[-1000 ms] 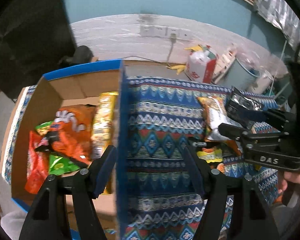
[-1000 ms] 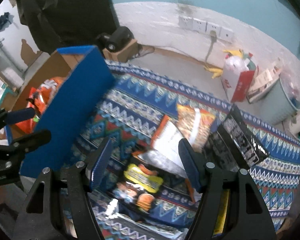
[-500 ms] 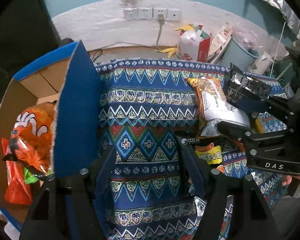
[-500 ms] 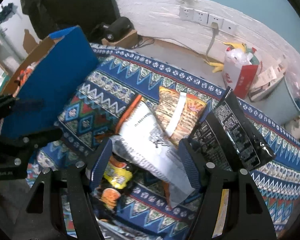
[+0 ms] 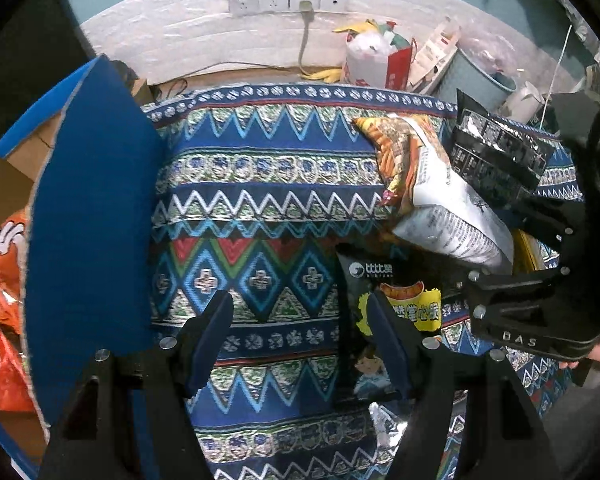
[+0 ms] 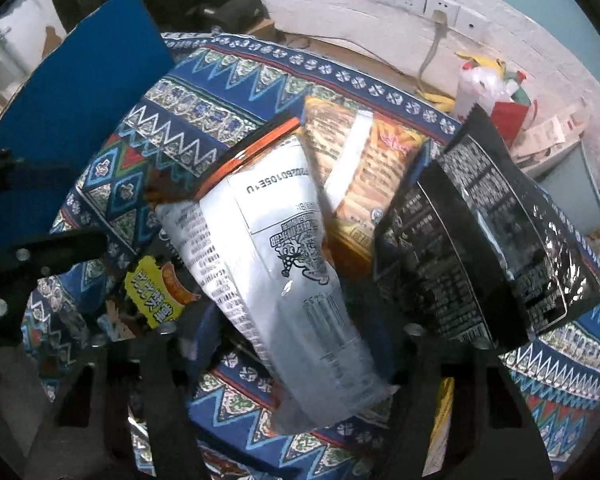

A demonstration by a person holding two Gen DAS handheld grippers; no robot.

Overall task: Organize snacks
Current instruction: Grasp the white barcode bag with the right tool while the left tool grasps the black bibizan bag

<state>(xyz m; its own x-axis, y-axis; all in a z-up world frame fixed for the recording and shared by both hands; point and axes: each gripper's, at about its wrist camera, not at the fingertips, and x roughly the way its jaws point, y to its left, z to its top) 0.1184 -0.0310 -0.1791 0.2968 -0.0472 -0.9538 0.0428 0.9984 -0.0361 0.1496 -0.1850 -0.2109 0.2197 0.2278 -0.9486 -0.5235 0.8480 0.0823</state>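
Note:
A pile of snack bags lies on a patterned blue cloth. A white and orange chip bag lies between the open jaws of my right gripper, which surround its lower part. Beside it are an orange striped bag, a black foil bag and a dark bag with a yellow label. My left gripper is open and empty over the cloth, its right finger over the dark bag. A cardboard box with blue flaps holds orange snack bags at the left.
A white brick wall with sockets runs behind. A red and white bag, a grey bin and papers stand at the back right. A dark object sits behind the box.
Both grippers have moved right, away from the box and toward the snack pile. The right gripper has closed in on the white and orange bag, which now lies between its jaws.

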